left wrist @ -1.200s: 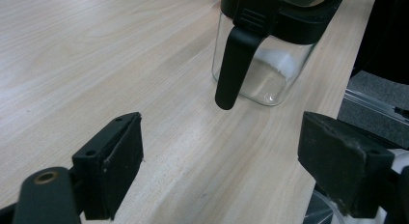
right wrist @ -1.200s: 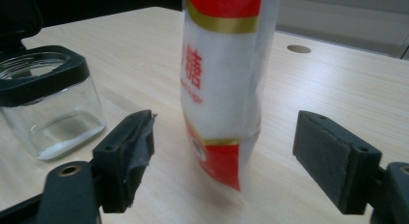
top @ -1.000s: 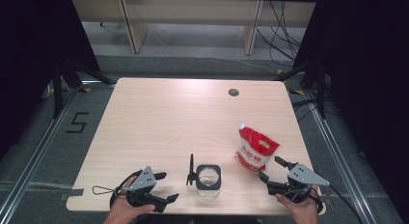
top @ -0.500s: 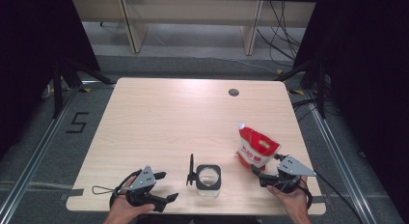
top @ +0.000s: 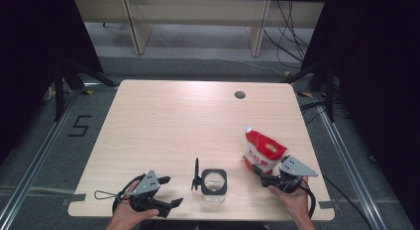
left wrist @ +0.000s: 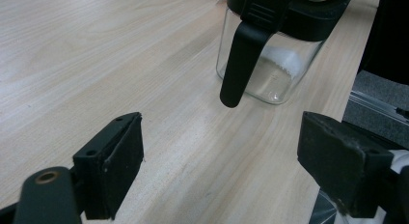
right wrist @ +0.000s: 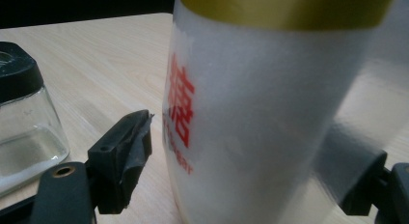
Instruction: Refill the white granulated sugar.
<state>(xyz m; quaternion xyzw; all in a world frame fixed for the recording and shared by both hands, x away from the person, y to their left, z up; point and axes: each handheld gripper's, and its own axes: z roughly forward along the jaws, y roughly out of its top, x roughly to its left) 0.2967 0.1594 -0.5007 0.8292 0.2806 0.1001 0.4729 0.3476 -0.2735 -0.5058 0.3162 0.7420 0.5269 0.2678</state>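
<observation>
Table [top: 163,121], light wood, mostly bare; small dark round hole [top: 240,95] at about 1 o'clock near the far edge.

Sugar bag [top: 263,151], red and white, stands upright at roughly 4 o'clock on the table. Long axis vertical, top corner tipped a little toward the far left. In the right gripper view the bag [right wrist: 270,108] shows a clear white body with red characters and a gold band at the top.

Glass jar [top: 214,184], square, black rim, at 6 o'clock near the front edge, just at 9 o'clock of the bag and apart from it. Its black flip lid [top: 196,174] stands open, upright on edge at the jar's 9 o'clock side. In the left gripper view a little white stuff lies in the jar [left wrist: 270,69] bottom, and the black lid arm hangs down its side.

Right tool [top: 271,179] at the bag's 6 o'clock; jaws apart, one on each side of the bag's lower part. Cannot tell if the pads touch it.

Left tool [top: 171,193] at 7 o'clock near the front edge, jaws spread wide with bare table between them, aimed toward the jar at its 3 o'clock, well short of it. Nothing lies between this tool and the jar.
</observation>
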